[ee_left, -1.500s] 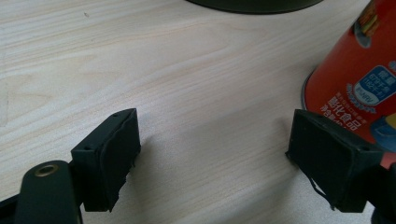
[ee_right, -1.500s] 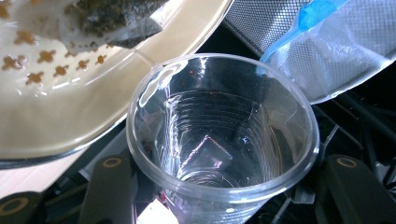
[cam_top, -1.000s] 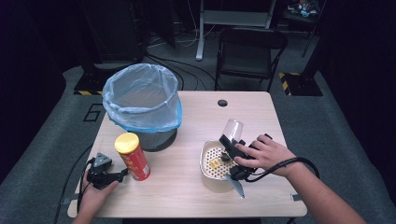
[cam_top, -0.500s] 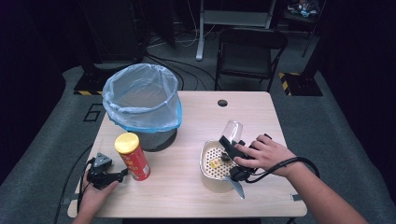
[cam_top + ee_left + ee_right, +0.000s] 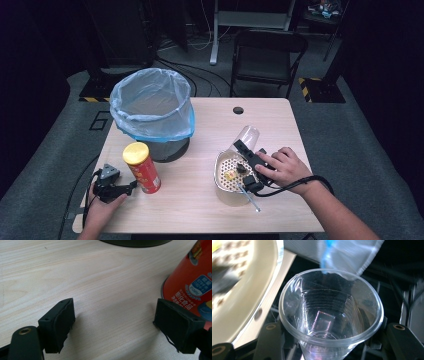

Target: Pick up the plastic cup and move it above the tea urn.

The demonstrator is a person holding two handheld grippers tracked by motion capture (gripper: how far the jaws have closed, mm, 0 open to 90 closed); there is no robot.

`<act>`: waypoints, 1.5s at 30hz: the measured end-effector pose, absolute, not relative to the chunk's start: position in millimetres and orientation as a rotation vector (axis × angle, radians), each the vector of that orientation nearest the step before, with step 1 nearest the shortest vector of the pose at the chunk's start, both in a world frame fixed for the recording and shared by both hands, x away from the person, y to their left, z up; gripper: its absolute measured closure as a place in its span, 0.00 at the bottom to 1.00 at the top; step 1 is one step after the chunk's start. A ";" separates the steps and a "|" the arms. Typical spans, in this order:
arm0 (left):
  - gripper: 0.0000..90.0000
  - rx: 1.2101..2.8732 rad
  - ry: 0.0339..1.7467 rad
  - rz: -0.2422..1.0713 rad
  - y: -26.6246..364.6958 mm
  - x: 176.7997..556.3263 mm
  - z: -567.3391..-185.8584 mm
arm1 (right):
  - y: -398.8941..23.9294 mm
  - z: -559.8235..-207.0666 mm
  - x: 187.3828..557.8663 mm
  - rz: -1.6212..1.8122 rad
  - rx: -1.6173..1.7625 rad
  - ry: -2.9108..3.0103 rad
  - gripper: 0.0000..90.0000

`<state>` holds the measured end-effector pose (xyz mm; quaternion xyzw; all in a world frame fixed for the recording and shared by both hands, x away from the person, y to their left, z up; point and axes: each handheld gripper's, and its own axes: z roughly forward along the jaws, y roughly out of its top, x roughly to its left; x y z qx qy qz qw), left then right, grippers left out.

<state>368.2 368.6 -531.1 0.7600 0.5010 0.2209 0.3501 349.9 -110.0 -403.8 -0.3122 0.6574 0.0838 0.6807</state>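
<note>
My right gripper [image 5: 241,148] is shut on a clear plastic cup [image 5: 247,136], which lies tilted over the far rim of a beige perforated bowl [image 5: 222,187]. In the right gripper view the cup [image 5: 329,312] sits between both jaws of the right gripper [image 5: 332,342], its mouth facing the camera, and looks empty. A small yellow bit [image 5: 230,175] lies in the bowl. My left gripper [image 5: 129,187] rests on the table, open, just left of a red chip can [image 5: 141,167] with a yellow lid. In the left gripper view the can [image 5: 192,280] stands behind the right jaw, with bare table between the jaws of the left gripper [image 5: 115,322].
A black bin lined with a blue bag [image 5: 152,112] stands at the table's far left, behind the can. A thin metal utensil [image 5: 249,198] sticks out by the bowl's near side. A cable hole [image 5: 238,110] is near the far edge, and a black chair [image 5: 270,55] stands beyond the wooden table [image 5: 280,125].
</note>
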 end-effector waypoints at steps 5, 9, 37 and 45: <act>0.19 1.968 1.298 0.572 368.6 368.2 -531.1 | -113.7 -397.0 352.3 0.453 -0.424 1.528 0.46; 0.19 1.969 1.298 0.572 368.6 368.1 -531.1 | -120.2 -388.1 356.5 0.694 -0.199 1.619 0.45; 0.19 1.970 1.297 0.572 368.7 368.2 -531.0 | -162.8 -284.3 373.7 1.667 0.722 1.772 0.46; 0.19 1.968 1.297 0.571 368.7 368.2 -531.0 | -152.4 -252.7 345.2 1.558 0.742 1.802 0.46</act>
